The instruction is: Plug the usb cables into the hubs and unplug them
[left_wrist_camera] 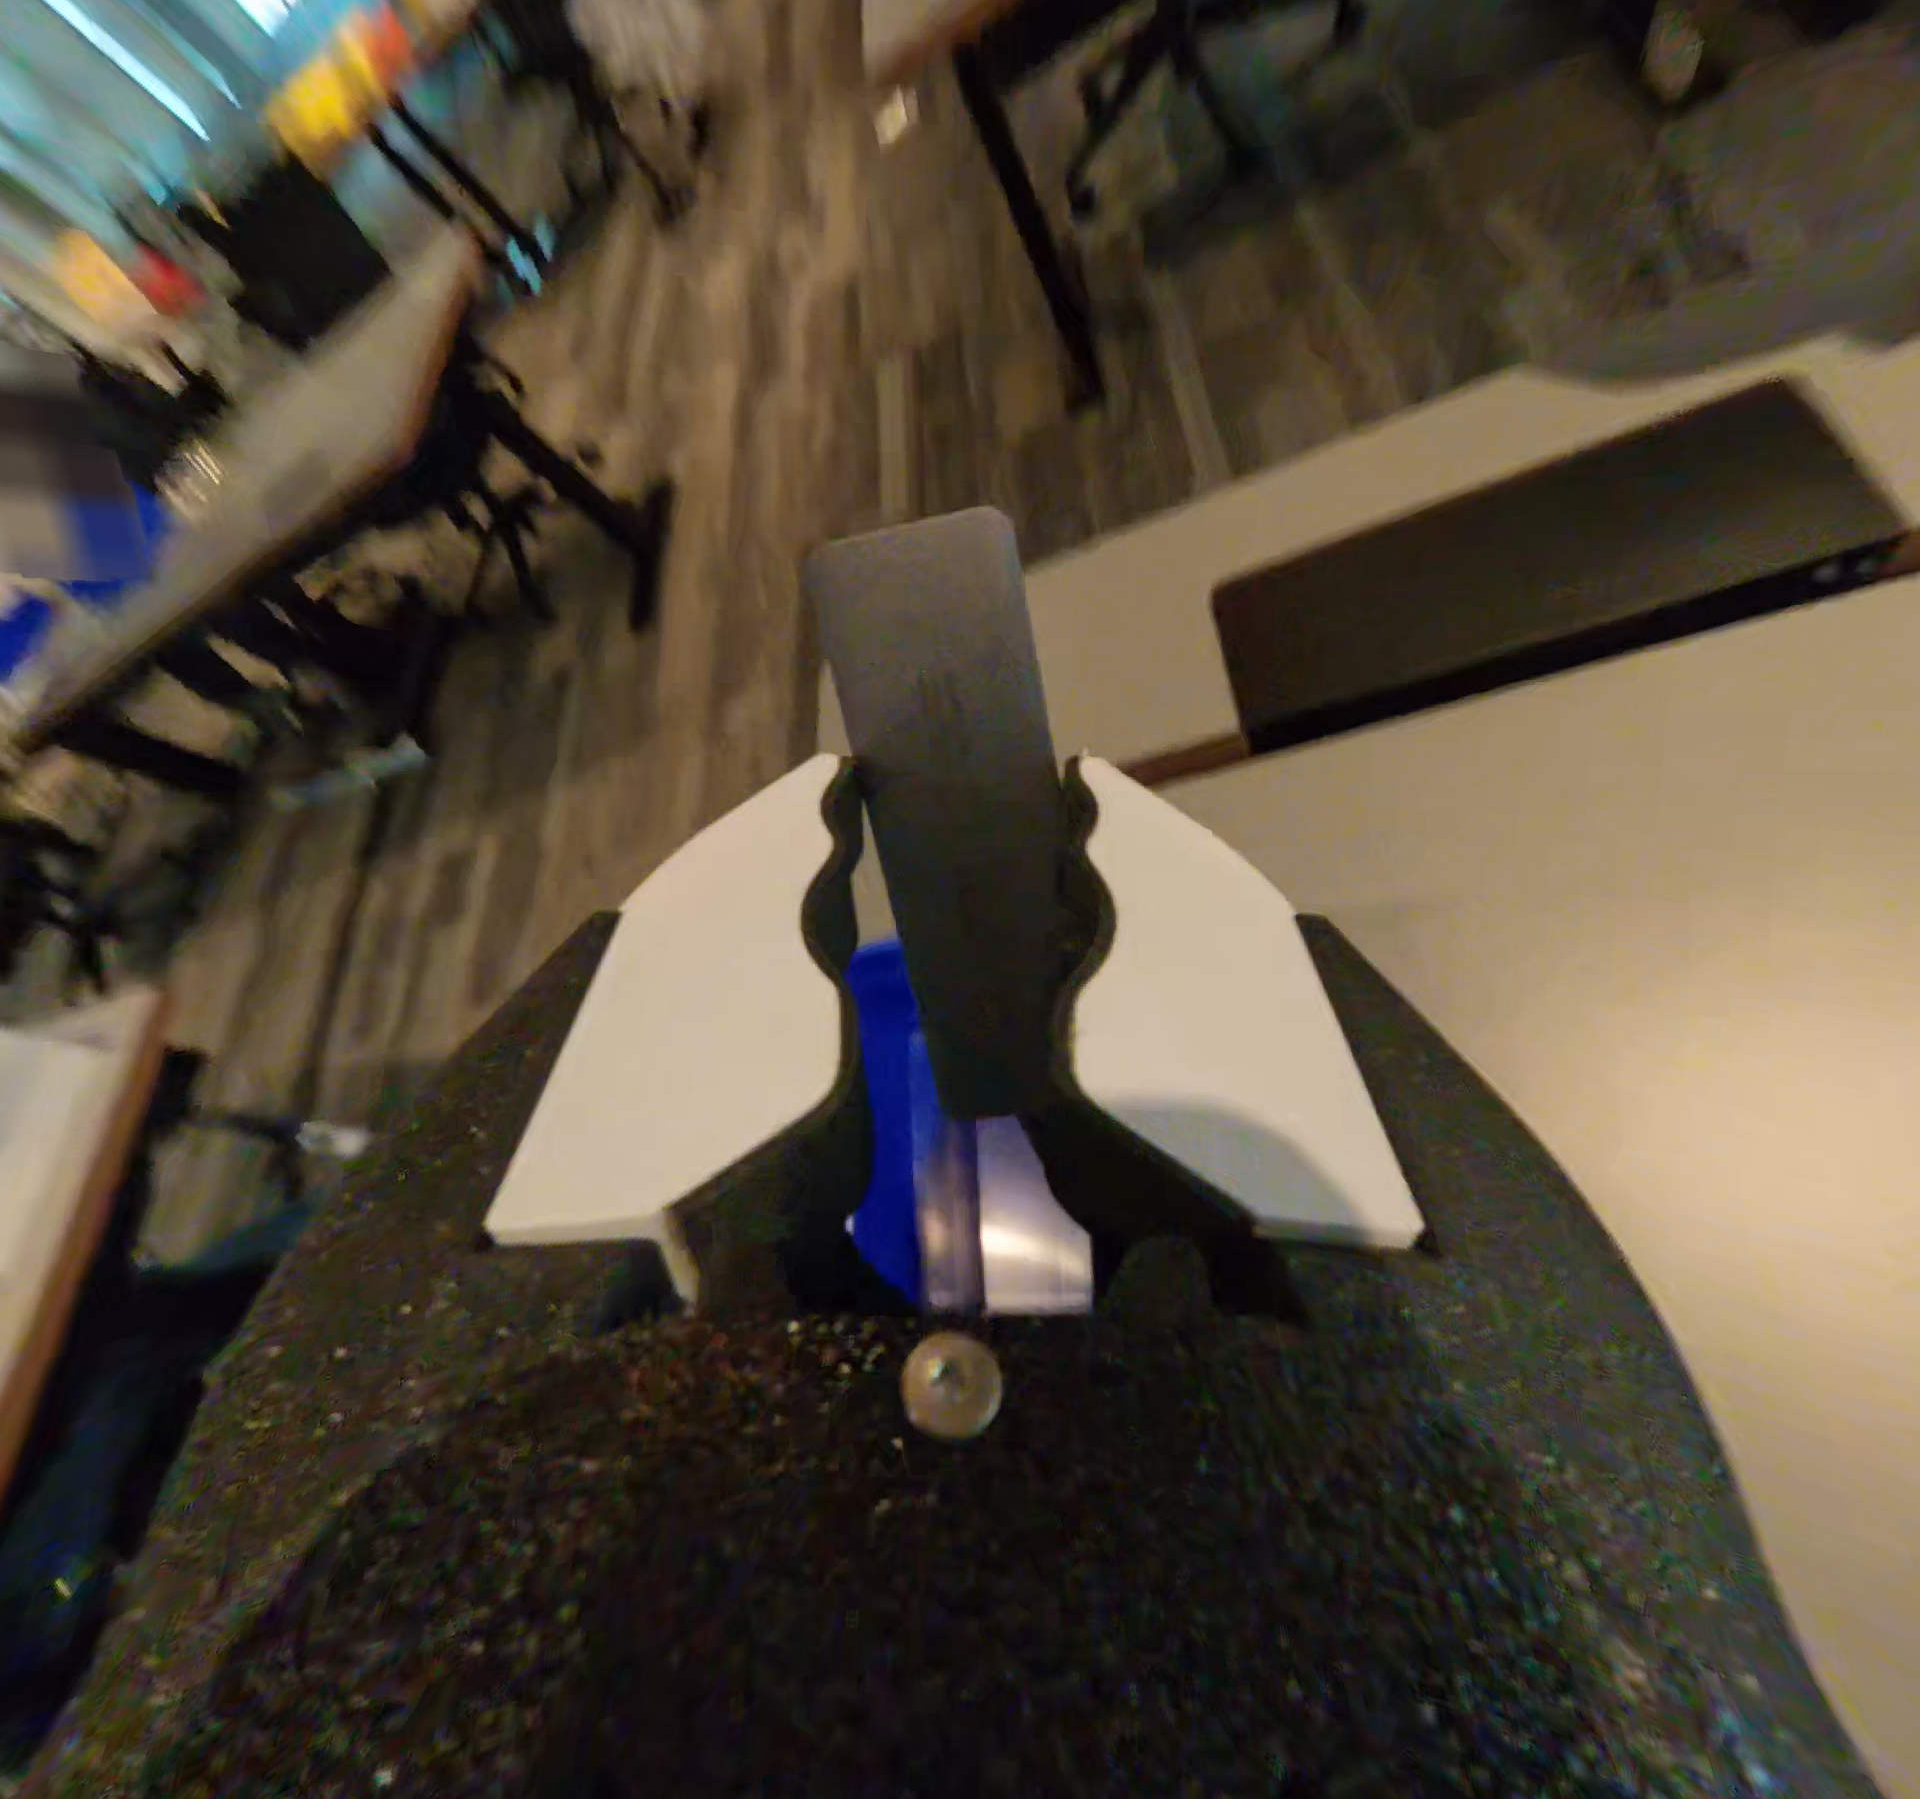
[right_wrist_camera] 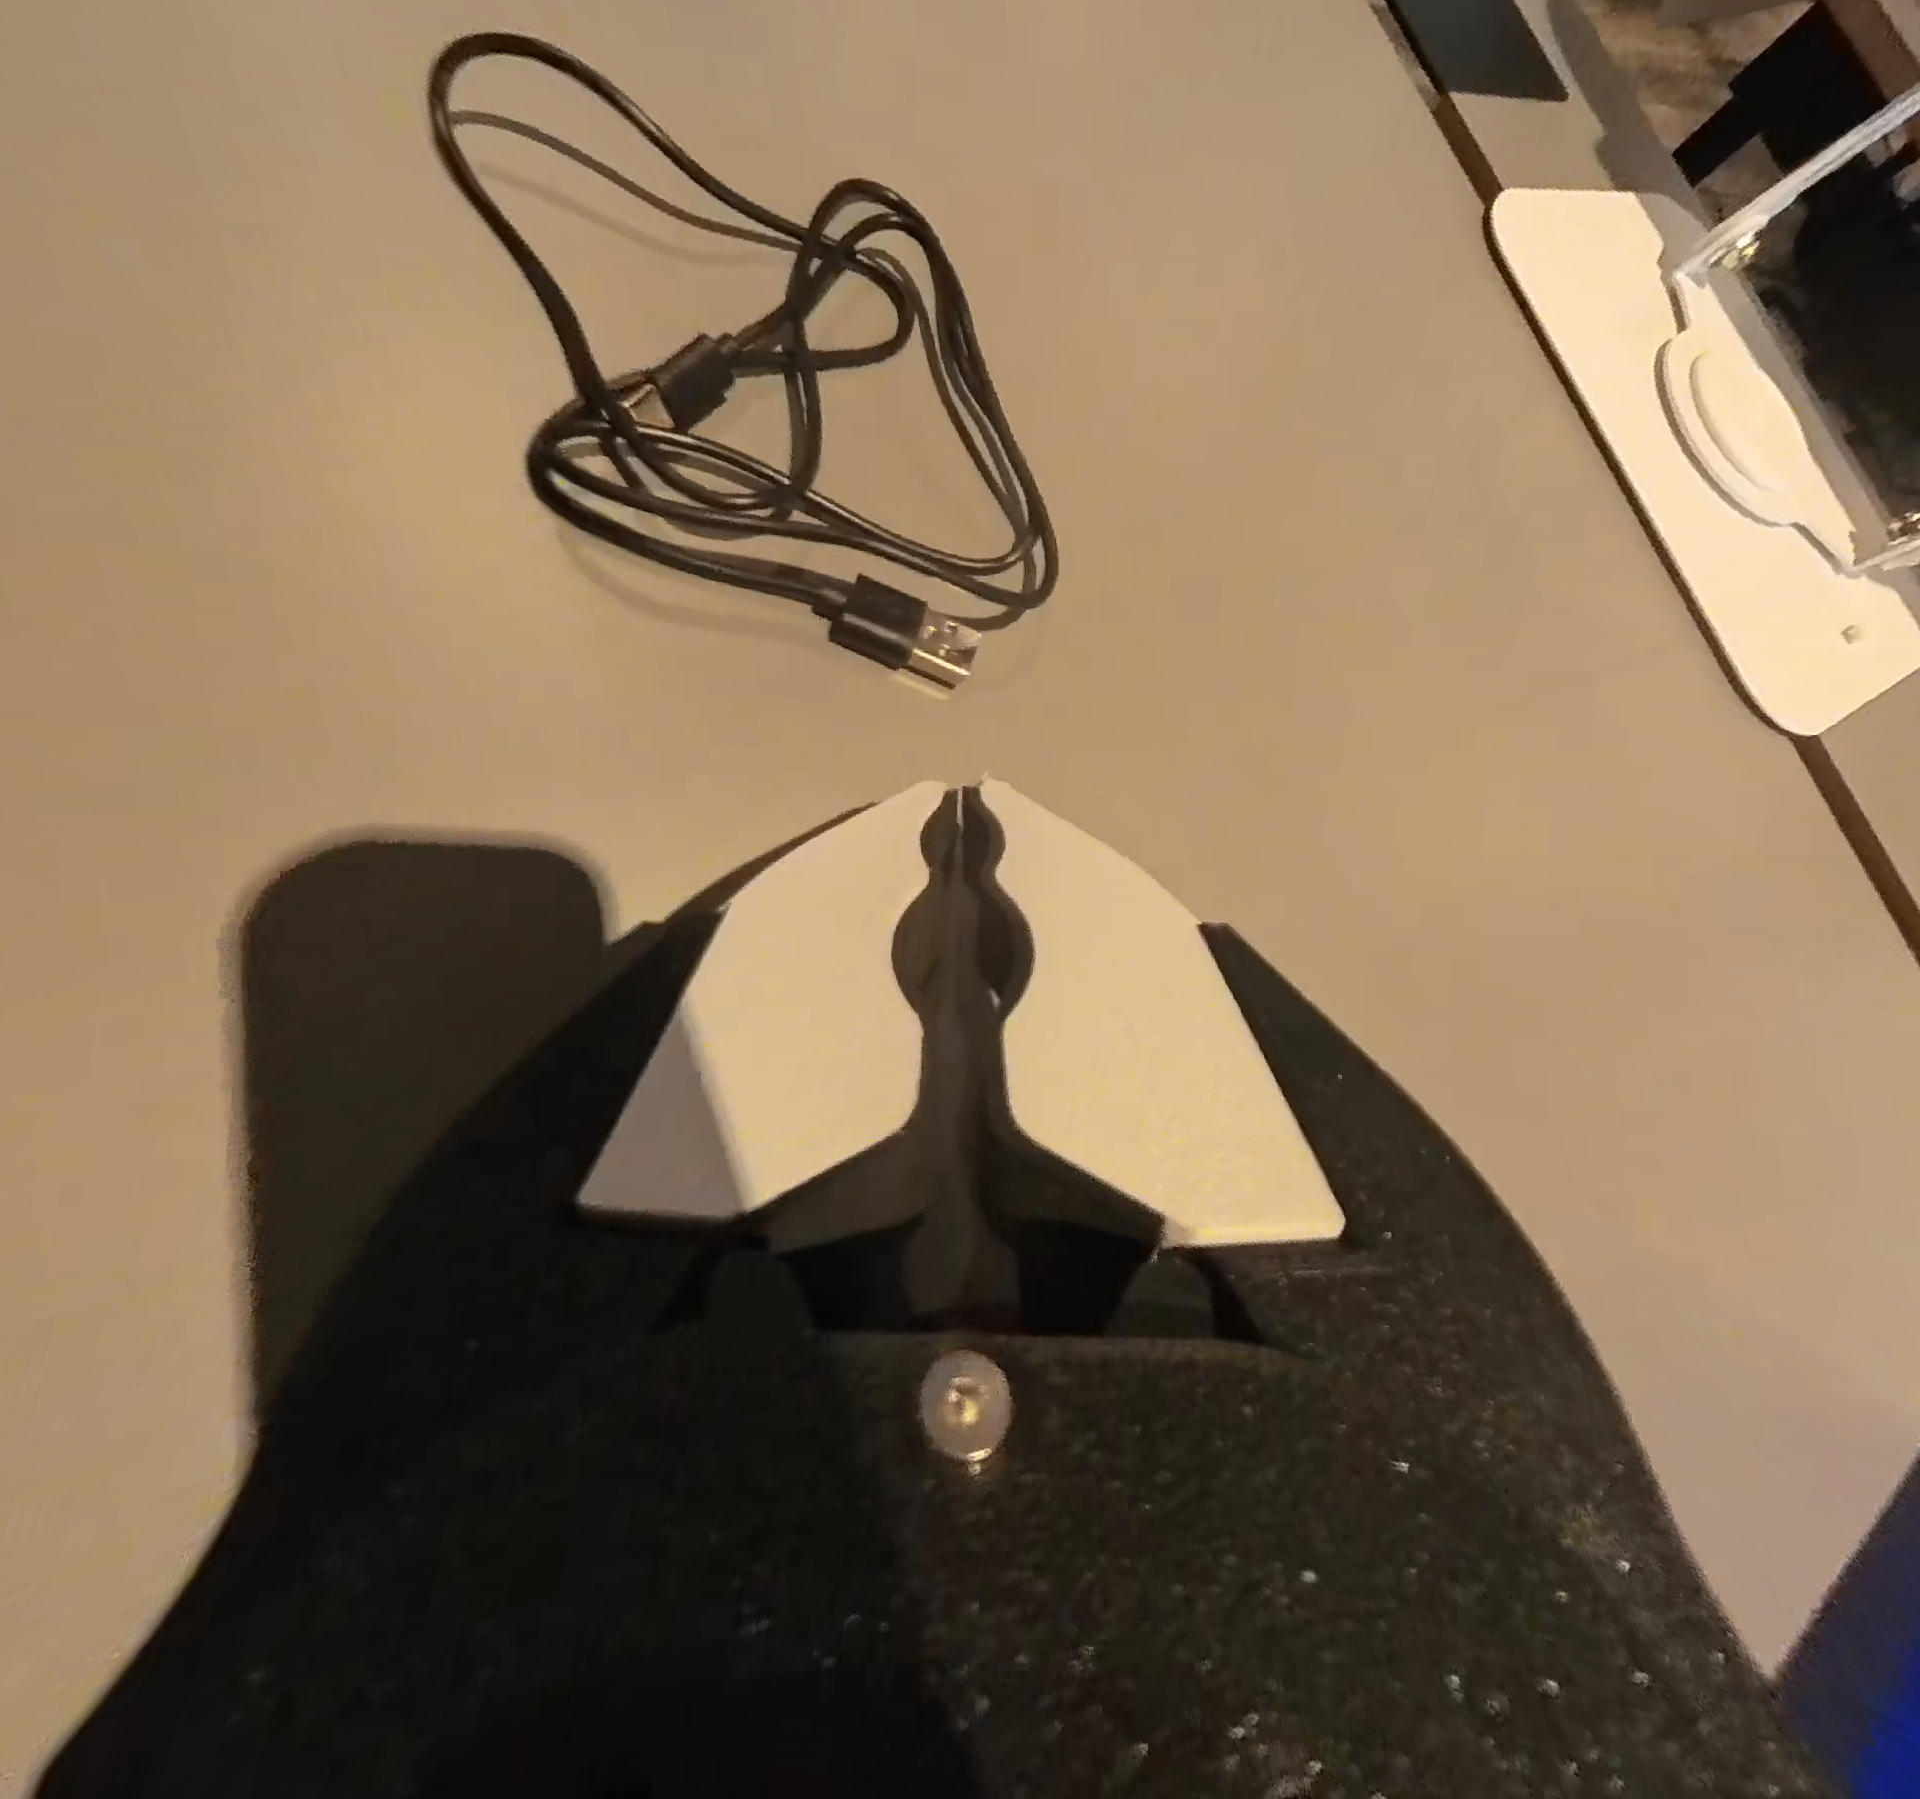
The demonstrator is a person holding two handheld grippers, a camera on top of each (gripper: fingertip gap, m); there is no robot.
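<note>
On right view only — coiled cable, right tool closed, empty — left tool gripping hub.

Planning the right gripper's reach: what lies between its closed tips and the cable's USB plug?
Nothing: in the right wrist view only bare table separates the right gripper from the USB plug.
</note>
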